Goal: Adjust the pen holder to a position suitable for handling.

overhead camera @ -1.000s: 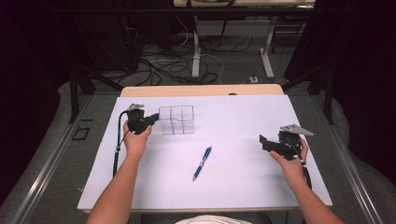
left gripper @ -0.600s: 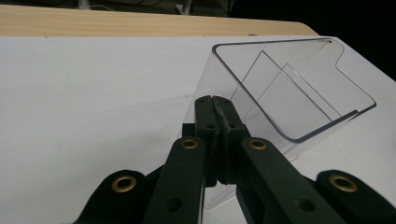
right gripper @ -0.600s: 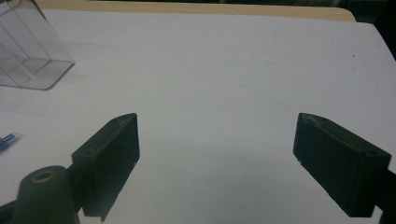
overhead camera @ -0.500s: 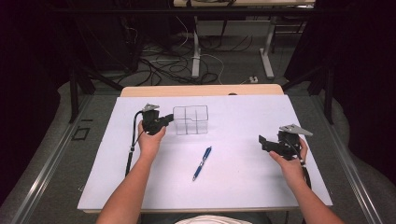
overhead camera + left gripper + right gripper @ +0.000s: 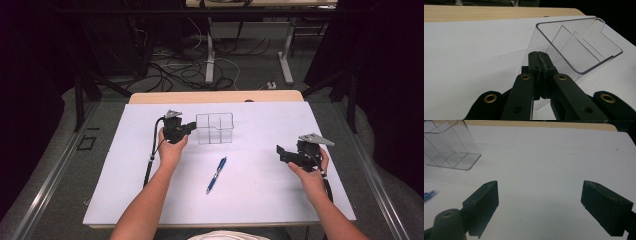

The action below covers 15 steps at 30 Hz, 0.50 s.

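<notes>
A clear plastic box (image 5: 215, 128) with inner dividers stands upright on the white mat (image 5: 260, 200). My left gripper (image 5: 190, 128) is shut, its tips against the box's left wall. In the left gripper view the closed gripper (image 5: 539, 53) rests on the outside of the box (image 5: 579, 45), with nothing between the jaws. My right gripper (image 5: 281, 151) hovers open at the mat's right side, holding nothing. In the right gripper view that gripper (image 5: 540, 195) frames bare mat, with the box (image 5: 449, 147) far off at upper left. A blue pen (image 5: 216, 175) lies between the hands.
The pen's tip (image 5: 429, 195) shows at the left edge of the right gripper view. A strip of wooden tabletop (image 5: 215, 96) runs behind the mat. Beyond it are table legs and tangled cables (image 5: 200, 65) on the floor.
My left gripper has slid to the right across the mat, and the clear box has moved right with it. The right gripper and the pen have stayed put.
</notes>
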### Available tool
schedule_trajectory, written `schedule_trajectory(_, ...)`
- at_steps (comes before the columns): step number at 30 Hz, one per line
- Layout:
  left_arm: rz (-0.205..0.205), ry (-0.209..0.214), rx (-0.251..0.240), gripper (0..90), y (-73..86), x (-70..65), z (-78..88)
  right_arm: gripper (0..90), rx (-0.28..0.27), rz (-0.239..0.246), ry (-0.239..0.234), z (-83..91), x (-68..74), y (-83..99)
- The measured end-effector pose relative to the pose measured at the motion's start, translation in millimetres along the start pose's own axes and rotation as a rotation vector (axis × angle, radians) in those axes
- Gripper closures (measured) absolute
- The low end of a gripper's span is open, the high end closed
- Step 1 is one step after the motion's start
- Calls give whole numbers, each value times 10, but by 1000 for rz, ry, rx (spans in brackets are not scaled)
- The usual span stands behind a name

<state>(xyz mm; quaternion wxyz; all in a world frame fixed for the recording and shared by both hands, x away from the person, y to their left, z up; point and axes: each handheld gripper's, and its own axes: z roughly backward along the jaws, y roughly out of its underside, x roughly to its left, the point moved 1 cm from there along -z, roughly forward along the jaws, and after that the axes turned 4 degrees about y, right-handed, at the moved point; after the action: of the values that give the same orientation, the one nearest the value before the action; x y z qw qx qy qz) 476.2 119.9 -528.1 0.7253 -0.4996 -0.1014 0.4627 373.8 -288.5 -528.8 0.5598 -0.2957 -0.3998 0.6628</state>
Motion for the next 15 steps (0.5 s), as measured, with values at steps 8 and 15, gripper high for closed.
schedule_trajectory(8,-4,2,1,900,-24,-20,-44,144,3,-1,-3,3,17,2)
schedule_trajectory(15,-10,3,-3,900,-26,-31,-59,144,-1,-2,-5,-5,1,3)
